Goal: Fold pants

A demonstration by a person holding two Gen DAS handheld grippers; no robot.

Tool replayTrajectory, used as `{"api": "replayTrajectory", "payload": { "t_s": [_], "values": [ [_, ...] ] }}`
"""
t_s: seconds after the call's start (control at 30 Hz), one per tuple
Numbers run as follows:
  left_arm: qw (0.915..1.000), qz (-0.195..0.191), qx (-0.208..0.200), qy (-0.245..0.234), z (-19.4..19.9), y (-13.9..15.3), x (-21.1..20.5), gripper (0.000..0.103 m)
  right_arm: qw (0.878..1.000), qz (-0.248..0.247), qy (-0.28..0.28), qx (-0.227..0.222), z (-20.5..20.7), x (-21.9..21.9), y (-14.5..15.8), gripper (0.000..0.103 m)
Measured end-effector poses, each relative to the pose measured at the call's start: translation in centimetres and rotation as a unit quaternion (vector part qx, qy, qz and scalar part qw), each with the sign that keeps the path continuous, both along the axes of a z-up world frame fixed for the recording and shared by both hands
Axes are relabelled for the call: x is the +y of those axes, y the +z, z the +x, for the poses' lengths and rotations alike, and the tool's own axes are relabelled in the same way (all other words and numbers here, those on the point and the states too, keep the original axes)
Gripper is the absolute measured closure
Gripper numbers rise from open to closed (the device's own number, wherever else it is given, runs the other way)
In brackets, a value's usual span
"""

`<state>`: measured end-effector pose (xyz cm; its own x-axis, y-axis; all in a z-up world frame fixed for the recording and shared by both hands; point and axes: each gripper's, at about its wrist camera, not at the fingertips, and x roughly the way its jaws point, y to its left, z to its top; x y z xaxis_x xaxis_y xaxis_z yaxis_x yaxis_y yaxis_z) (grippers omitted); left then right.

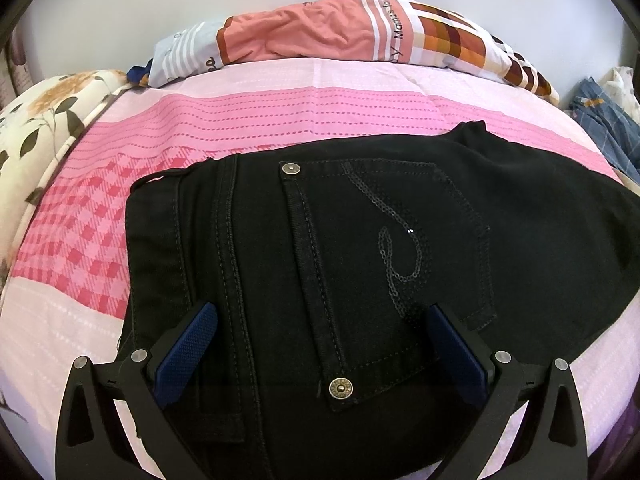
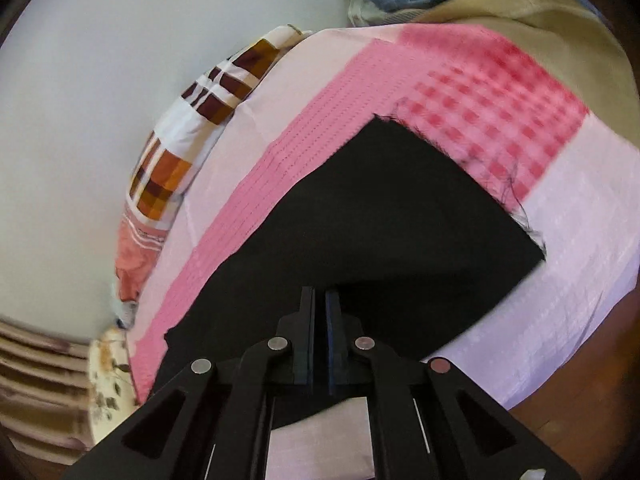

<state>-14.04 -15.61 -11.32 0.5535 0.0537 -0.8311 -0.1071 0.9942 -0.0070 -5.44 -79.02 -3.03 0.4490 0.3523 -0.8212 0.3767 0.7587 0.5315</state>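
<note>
Black jeans [image 1: 360,240] lie flat on the pink bed sheet [image 1: 280,104], back pocket with a sequin swirl facing up, waistband at the left. My left gripper [image 1: 320,320] is open and hovers just over the pocket area, its blue pads [image 1: 188,344] on either side of the side seam and pocket. In the right wrist view the pants leg [image 2: 380,220] stretches away to a frayed hem. My right gripper [image 2: 319,300] is shut, its fingers together over the black cloth; whether cloth is pinched between them I cannot tell.
A patchwork pillow [image 1: 340,36] lies against the wall at the far side of the bed. A floral quilt [image 1: 36,132] is at the left. Blue checked cloth [image 1: 604,128] lies at the right. A beige blanket [image 2: 520,12] and the bed's edge show in the right wrist view.
</note>
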Motion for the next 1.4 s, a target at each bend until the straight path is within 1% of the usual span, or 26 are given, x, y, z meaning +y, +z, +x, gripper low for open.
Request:
{"api": "replayTrajectory", "payload": {
  "t_s": [0.13, 0.17, 0.2, 0.23, 0.27, 0.33, 0.4, 0.47, 0.53, 0.57, 0.63, 0.67, 0.73, 0.8, 0.83, 0.9, 0.93, 0.97, 1.03, 1.1, 1.13, 1.2, 1.27, 1.3, 1.33, 1.4],
  "values": [
    [1.0, 0.002, 0.004, 0.0, 0.1, 0.0, 0.0, 0.0, 0.999, 0.014, -0.03, 0.009, -1.2, -2.0, -1.7, 0.095],
    [1.0, 0.002, 0.005, 0.0, 0.2, 0.0, 0.0, 0.0, 0.999, 0.027, -0.039, 0.009, -1.7, -2.5, -2.2, 0.092],
    [1.0, 0.003, 0.005, 0.0, 0.1, 0.0, 0.0, 0.0, 0.997, 0.061, -0.049, 0.009, -2.1, -3.2, -3.0, 0.09],
    [1.0, 0.003, 0.005, 0.001, 0.2, 0.0, 0.0, 0.0, 0.994, 0.092, -0.057, 0.005, -2.5, -3.7, -3.7, 0.083],
    [1.0, 0.004, 0.005, 0.001, 0.2, 0.0, 0.0, 0.0, 0.991, 0.112, -0.073, 0.003, -2.8, -4.3, -4.4, 0.062],
    [1.0, 0.003, 0.006, 0.0, 0.2, 0.0, -0.1, 0.0, 0.988, 0.117, -0.097, 0.006, -3.4, -5.2, -5.0, 0.039],
    [0.9999, 0.0, 0.01, -0.004, 0.2, 0.0, 0.0, 0.0, 0.979, 0.167, -0.119, -0.015, -3.9, -6.2, -5.8, 0.036],
    [0.9998, -0.012, 0.013, -0.013, 0.1, 0.3, 0.2, 0.0, 0.968, 0.213, -0.13, -0.028, -3.9, -6.5, -6.6, 0.024],
    [0.9992, -0.039, 0.004, -0.009, -0.3, 1.0, 0.9, 0.0, 0.959, 0.25, -0.131, -0.037, -3.5, -6.1, -7.3, 0.024],
    [0.9979, -0.064, -0.006, 0.0, -0.7, 1.4, 1.4, 0.0, 0.956, 0.262, -0.127, -0.043, -3.3, -5.7, -7.3, 0.024],
    [0.9942, -0.104, -0.026, 0.013, -1.4, 2.1, 2.2, 0.0, 0.954, 0.268, -0.128, -0.048, -3.0, -5.0, -7.4, 0.021],
    [0.9916, -0.122, -0.037, 0.02, -1.8, 2.5, 2.6, 0.0, 0.951, 0.27, -0.141, -0.049, -2.6, -4.9, -7.7, 0.019],
    [0.9887, -0.137, -0.05, 0.033, -2.3, 3.0, 2.9, 0.0, 0.941, 0.295, -0.155, -0.053, -1.9, -4.7, -8.6, 0.019],
    [0.9897, -0.132, -0.044, 0.036, -2.3, 3.1, 2.8, 0.0, 0.938, 0.303, -0.159, -0.047, -0.9, -4.3, -9.4, 0.018],
    [0.9903, -0.129, -0.037, 0.035, -2.1, 3.0, 2.6, 0.0, 0.939, 0.302, -0.157, -0.047, -0.5, -4.0, -9.5, 0.021],
    [0.9922, -0.12, -0.017, 0.031, -1.7, 2.7, 2.3, 0.0, 0.953, 0.264, -0.138, -0.056, 0.5, -3.5, -8.8, 0.074],
    [0.9927, -0.116, -0.011, 0.03, -1.5, 2.5, 2.2, 0.0, 0.964, 0.229, -0.121, -0.05, 1.0, -3.4, -8.2, 0.093],
    [0.9935, -0.11, -0.005, 0.029, -1.4, 2.5, 2.1, 0.0, 0.969, 0.207, -0.123, -0.055, 0.7, -3.7, -7.6, 0.095],
    [0.9937, -0.109, -0.003, 0.028, -1.4, 2.4, 2.2, 0.0, 0.975, 0.162, -0.126, -0.087, -0.1, -4.6, -5.3, 0.096],
    [0.9941, -0.104, -0.006, 0.03, -1.5, 2.5, 2.2, 0.0, 0.977, 0.109, -0.124, -0.132, -1.2, -6.0, -2.3, 0.097],
    [0.9944, -0.101, -0.007, 0.031, -1.6, 2.5, 2.3, 0.0, 0.977, 0.096, -0.122, -0.144, -1.7, -6.6, -1.5, 0.097],
    [0.9955, -0.09, -0.006, 0.028, -1.8, 2.5, 2.4, 0.0, 0.98, 0.072, -0.124, -0.138, -2.7, -8.3, -1.3, 0.098],
    [0.9966, -0.078, 0.0, 0.027, -1.8, 2.3, 2.5, 0.0, 0.984, 0.072, -0.132, -0.096, -3.6, -9.8, -3.7, 0.098],
    [0.997, -0.073, 0.004, 0.027, -1.7, 2.0, 2.4, 0.0, 0.982, 0.093, -0.135, -0.09, -4.0, -10.2, -4.7, 0.097],
    [0.997, -0.072, 0.005, 0.027, -1.8, 2.0, 2.5, 0.0, 0.98, 0.119, -0.131, -0.095, -4.4, -10.2, -5.2, 0.097],
    [0.9969, -0.073, -0.001, 0.03, -2.0, 2.3, 2.5, 0.0, 0.973, 0.159, -0.11, -0.127, -4.8, -9.2, -4.8, 0.095]
  ]
}}
